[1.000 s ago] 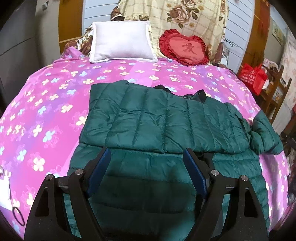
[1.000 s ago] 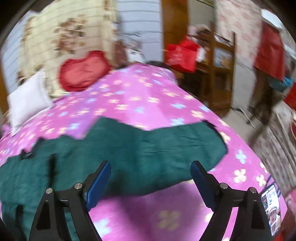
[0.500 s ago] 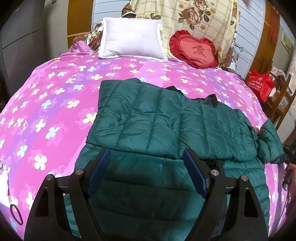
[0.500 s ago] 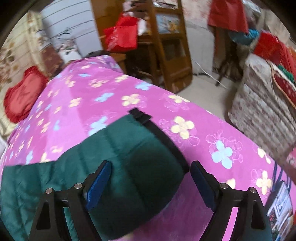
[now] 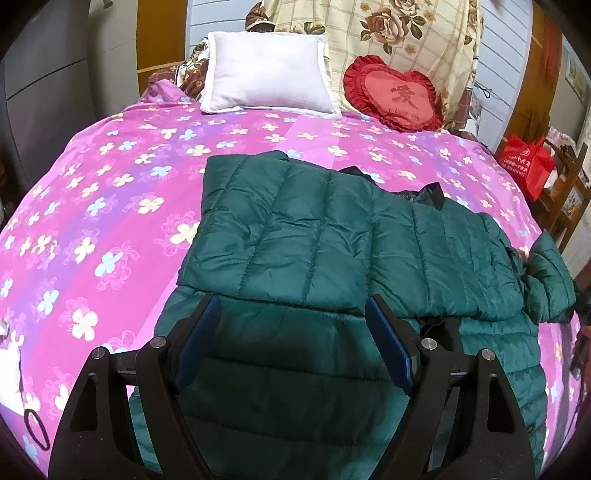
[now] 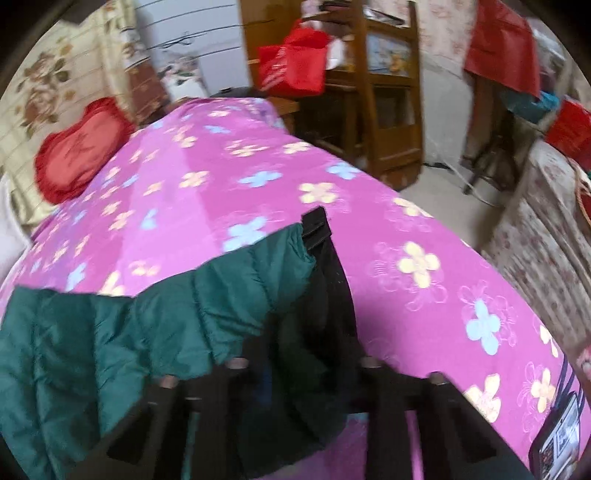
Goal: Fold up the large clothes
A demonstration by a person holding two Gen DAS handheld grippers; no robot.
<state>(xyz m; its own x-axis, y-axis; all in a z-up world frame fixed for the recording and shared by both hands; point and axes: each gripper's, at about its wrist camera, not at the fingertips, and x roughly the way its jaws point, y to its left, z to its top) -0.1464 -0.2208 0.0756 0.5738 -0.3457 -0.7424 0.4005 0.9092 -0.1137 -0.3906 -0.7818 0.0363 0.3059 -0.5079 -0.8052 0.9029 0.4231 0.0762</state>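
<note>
A bed (image 5: pixel 110 192) under a pink flowered cover fills both views. On it, near its foot, lies a green quilted jacket (image 5: pixel 332 236), spread flat with one sleeve folded across its chest; the other sleeve (image 6: pixel 184 314), with a black cuff, reaches out toward the bed's right edge. At the head of the bed a white pillow (image 5: pixel 269 70) leans beside a red heart cushion (image 5: pixel 397 96), both against a cream rose-print cloth (image 5: pixel 399 33). Off the bed's right side stands a wooden shelf (image 6: pixel 384 85) with a red bag (image 6: pixel 291 66) by it. The left gripper (image 5: pixel 295 332) hovers over the jacket's lower half, its jaws wide apart and holding nothing. The right gripper (image 6: pixel 295 380) is down at the sleeve end, its jaws drawn close on the cuff, though blur hides the pads. A black hair band (image 5: pixel 37 430) lies at the bed's near left corner.
</note>
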